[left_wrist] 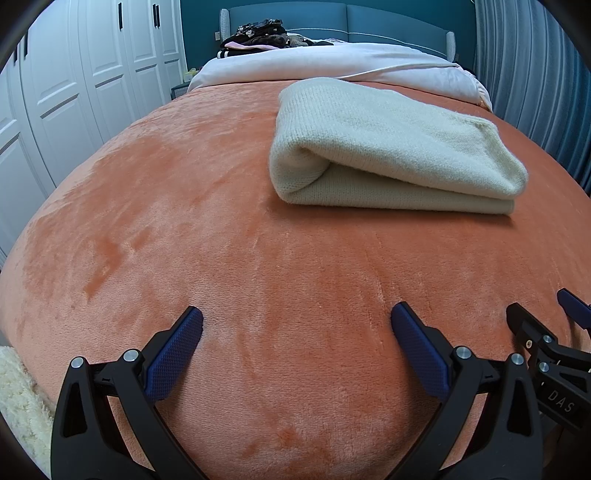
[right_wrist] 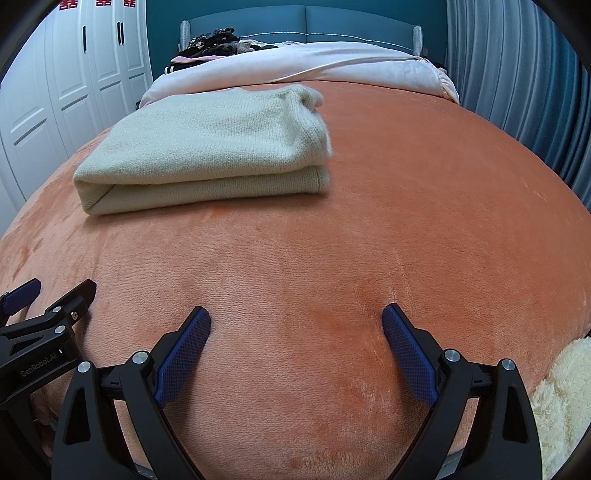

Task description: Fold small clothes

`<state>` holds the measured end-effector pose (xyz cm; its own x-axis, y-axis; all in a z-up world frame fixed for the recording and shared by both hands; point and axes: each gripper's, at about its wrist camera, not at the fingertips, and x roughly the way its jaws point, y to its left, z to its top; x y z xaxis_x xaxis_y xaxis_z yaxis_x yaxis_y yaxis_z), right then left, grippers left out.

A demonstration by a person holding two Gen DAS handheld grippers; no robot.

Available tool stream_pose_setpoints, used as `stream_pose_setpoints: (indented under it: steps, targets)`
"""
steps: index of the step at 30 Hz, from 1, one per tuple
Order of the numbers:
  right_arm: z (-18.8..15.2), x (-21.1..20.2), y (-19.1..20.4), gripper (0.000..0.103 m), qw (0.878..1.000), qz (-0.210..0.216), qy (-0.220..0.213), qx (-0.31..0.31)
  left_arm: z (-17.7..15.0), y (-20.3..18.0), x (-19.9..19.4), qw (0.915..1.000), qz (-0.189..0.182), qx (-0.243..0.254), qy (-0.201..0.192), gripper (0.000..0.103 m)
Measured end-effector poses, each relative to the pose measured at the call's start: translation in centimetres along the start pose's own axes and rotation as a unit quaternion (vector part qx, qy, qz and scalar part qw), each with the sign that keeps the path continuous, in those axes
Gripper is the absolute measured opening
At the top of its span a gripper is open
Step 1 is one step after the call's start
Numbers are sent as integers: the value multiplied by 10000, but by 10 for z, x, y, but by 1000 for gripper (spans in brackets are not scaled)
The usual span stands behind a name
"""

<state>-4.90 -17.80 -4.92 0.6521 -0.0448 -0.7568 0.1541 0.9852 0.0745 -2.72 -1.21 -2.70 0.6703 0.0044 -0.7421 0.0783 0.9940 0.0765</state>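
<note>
A cream knitted sweater (left_wrist: 391,147) lies folded into a thick flat bundle on the orange blanket (left_wrist: 221,240) that covers the bed. In the left wrist view it sits in the upper right of the frame, its rounded fold toward the left; in the right wrist view it sits in the upper left, with layered edges facing the camera. Neither claw touches it.

The left claw (left_wrist: 295,321) hangs low over the bare blanket at the bottom of its frame, its blue-padded fingers (left_wrist: 177,354) spread wide with nothing between them. The right claw (right_wrist: 295,317) hovers the same way at the bottom of its own view, spread wide and empty, well apart from the sweater. Each claw shows at the lower edge of the other's picture, so they are side by side.

Beyond the sweater, a white duvet (left_wrist: 332,62) lies across the far end of the bed, with a pile of dark clothes (left_wrist: 258,37) at the upper middle, before a blue headboard (left_wrist: 369,22). White wardrobe doors (left_wrist: 92,81) fill the upper left and a blue curtain (left_wrist: 535,74) the upper right. A cream fluffy fabric (right_wrist: 561,398) shows at the lower right of the right wrist view
</note>
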Motion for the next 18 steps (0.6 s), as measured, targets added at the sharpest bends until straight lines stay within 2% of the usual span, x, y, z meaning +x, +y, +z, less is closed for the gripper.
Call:
stream_pose_setpoints:
  steps: [18]
  targets:
    - [-1, -1, 3, 92, 10000, -11, 2, -2, -1, -6, -4, 10000, 92, 26, -7, 98]
